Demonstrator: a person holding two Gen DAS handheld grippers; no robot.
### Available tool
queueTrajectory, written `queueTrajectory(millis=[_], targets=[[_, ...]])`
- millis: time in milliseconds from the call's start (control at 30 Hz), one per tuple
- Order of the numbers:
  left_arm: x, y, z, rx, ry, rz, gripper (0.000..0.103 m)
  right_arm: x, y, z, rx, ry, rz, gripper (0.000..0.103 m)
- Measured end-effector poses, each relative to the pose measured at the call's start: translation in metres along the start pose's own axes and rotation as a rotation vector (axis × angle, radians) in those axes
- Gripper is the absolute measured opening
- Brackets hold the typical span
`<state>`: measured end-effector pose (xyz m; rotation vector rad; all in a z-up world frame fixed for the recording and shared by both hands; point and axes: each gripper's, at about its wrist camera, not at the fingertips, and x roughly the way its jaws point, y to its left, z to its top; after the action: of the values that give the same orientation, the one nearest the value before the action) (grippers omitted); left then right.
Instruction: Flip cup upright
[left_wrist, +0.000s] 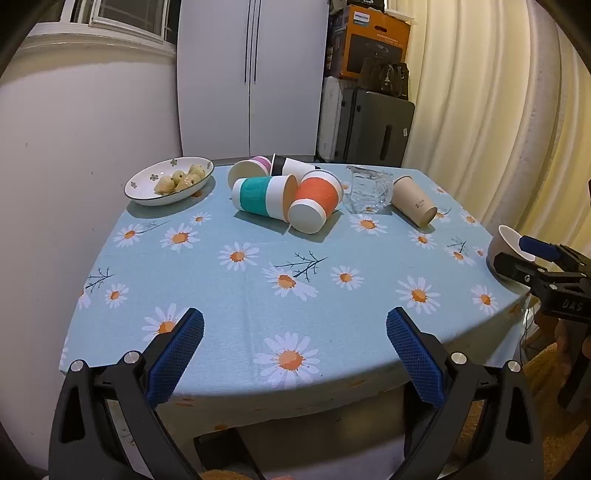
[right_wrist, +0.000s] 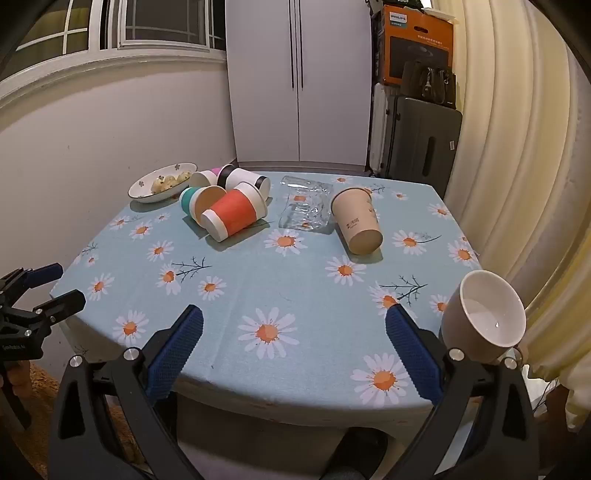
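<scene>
my left gripper (left_wrist: 294, 332): fingers spread wide, nothing between the pads, poised over the near edge of the table (left_wrist: 258, 373). holds nothing.

my right gripper (right_wrist: 294, 332): likewise wide apart and bare, over the same near edge. holds nothing.

ceramic cup (right_wrist: 484, 317): just outside my right gripper's right finger, at the table's near right corner. grey-white, tilted on its side, mouth turned up and toward me. not upright. whether it touches that finger i cannot tell; it is not between the pads.

open cloth: daisy print ahead of both pairs of fingers, nothing on it until the far half.

tan paper cup (right_wrist: 356, 221): ahead and a little right of my right fingers, on its side, base toward me.

clear glass (right_wrist: 306, 206): just left of the tan cup, lying down; its outline is hard to read.

orange cup (right_wrist: 236, 214): ahead of my left fingers, on its side, leaning on the teal cup (left_wrist: 258, 195), also down.

two more cups beyond, one pink-banded (left_wrist: 251, 168), one black-banded (left_wrist: 291, 166), both on their sides.

dish (left_wrist: 140, 184): far left, holding small pale lumps of food.

progress, by my judgement: none standing, nothing gripped. the whole flip is left; the ceramic cup by my right finger looks the nearest candidate.
</scene>
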<state>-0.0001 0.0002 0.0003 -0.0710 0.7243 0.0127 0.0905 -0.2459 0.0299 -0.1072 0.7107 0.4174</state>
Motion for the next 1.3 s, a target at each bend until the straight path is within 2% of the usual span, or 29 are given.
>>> queueTrajectory(millis=[1300], targets=[[-0.002, 0.0, 0.001, -0.014, -0.008, -0.001, 0.097, 0.009, 0.005, -0.004, -0.013, 0.023, 0.003, 0.098]])
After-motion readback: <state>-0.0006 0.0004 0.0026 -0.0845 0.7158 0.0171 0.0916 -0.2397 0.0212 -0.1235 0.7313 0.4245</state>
